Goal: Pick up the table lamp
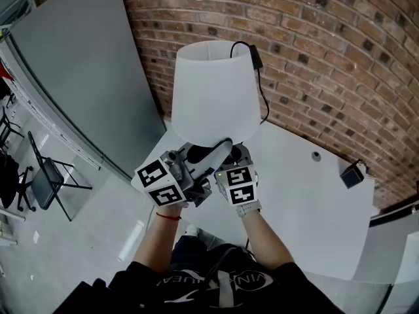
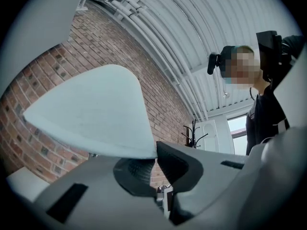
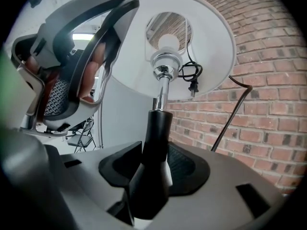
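Note:
The table lamp hangs in the air above the white table [image 1: 308,208]. Its white shade [image 1: 213,93] is tilted, and a black cord [image 1: 262,103] trails from it. My right gripper [image 3: 153,164] is shut on the lamp's black stem [image 3: 154,143], below the chrome neck and bulb [image 3: 168,42]. My left gripper [image 2: 154,159] is shut on the lower rim of the shade [image 2: 96,111]. In the head view both grippers sit side by side under the shade, the left gripper [image 1: 221,149] beside the right gripper [image 1: 239,154]. The lamp's base is hidden.
A brick wall [image 1: 327,44] stands close behind the lamp. A grey panel [image 1: 85,64] leans at the left, with a black folding chair [image 1: 42,178] beyond it. A small black box [image 1: 352,174] lies at the table's far right edge.

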`<state>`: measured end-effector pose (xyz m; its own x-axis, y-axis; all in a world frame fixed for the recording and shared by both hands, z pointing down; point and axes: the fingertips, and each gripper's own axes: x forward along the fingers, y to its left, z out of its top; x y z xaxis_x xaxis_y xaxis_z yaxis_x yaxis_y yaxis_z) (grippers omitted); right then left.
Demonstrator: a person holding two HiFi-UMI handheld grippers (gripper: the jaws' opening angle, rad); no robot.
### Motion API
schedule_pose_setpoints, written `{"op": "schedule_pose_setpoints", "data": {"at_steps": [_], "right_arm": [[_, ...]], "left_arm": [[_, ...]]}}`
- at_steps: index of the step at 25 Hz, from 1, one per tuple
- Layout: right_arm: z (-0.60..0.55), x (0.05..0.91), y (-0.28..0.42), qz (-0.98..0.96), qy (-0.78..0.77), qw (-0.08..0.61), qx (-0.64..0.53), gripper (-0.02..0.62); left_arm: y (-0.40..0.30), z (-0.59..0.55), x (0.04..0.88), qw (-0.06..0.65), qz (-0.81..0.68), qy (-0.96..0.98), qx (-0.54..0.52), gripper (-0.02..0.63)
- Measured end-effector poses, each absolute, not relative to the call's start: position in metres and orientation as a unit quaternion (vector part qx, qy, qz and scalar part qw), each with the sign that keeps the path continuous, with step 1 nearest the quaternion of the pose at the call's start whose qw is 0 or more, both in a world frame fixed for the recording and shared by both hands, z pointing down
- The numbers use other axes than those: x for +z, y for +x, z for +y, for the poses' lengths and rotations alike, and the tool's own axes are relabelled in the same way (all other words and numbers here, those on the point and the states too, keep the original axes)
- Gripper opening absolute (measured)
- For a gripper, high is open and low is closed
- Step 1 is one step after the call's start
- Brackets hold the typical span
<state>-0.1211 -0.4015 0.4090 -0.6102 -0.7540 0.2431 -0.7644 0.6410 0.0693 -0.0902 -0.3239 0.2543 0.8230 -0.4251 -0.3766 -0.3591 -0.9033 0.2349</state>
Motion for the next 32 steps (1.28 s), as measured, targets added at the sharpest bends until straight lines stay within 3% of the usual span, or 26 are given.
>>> {"op": "schedule_pose_setpoints", "data": {"at_steps": [32], "right_arm": [[-0.385,0.305,-0.118,-0.907,0.413,0.049,-0.063,0.164]], "left_arm": [[-0.075,-0.289,0.166,-0.022,-0.214,0.956,-0.201,0.018]]}}
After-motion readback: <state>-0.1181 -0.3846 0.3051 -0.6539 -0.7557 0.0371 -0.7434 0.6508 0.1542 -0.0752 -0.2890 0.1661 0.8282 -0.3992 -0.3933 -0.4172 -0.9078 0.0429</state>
